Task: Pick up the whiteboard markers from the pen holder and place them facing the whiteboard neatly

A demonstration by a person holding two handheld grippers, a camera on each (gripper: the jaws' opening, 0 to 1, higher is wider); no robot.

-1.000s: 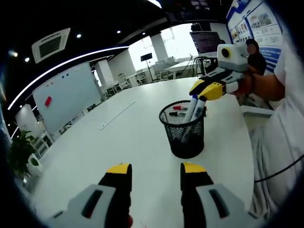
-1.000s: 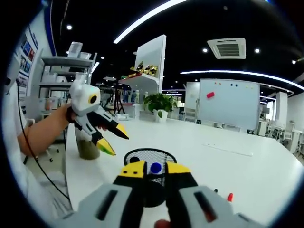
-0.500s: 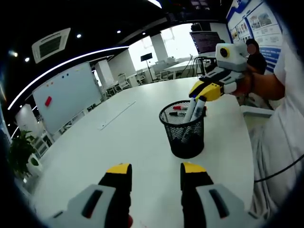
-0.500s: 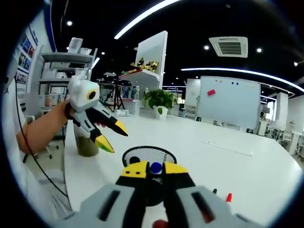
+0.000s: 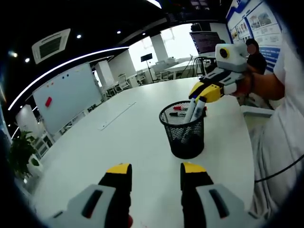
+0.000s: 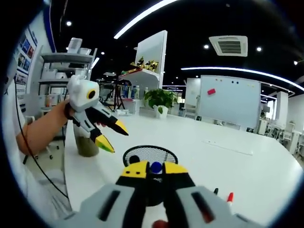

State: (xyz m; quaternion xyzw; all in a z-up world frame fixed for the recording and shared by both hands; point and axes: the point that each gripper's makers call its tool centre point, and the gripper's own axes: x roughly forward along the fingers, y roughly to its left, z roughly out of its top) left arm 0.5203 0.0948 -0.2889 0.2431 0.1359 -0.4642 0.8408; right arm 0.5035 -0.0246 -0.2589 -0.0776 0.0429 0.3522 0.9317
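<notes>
A blue-capped whiteboard marker (image 6: 156, 167) is clenched between the jaws of the right hand-held gripper (image 6: 153, 172), directly above the mesh pen holder (image 5: 183, 129); it is judged to be mid-lift, with its lower end seemingly not yet clear of the rim. More markers (image 5: 177, 111) are seen inside the holder. The left hand-held gripper (image 5: 155, 176) is held released, jaws apart, back from the holder above the desk (image 5: 118, 137), probably to leave room. Wide bare desk is left toward the far edge facing the whiteboard (image 5: 66, 95), where markers could be laid.
</notes>
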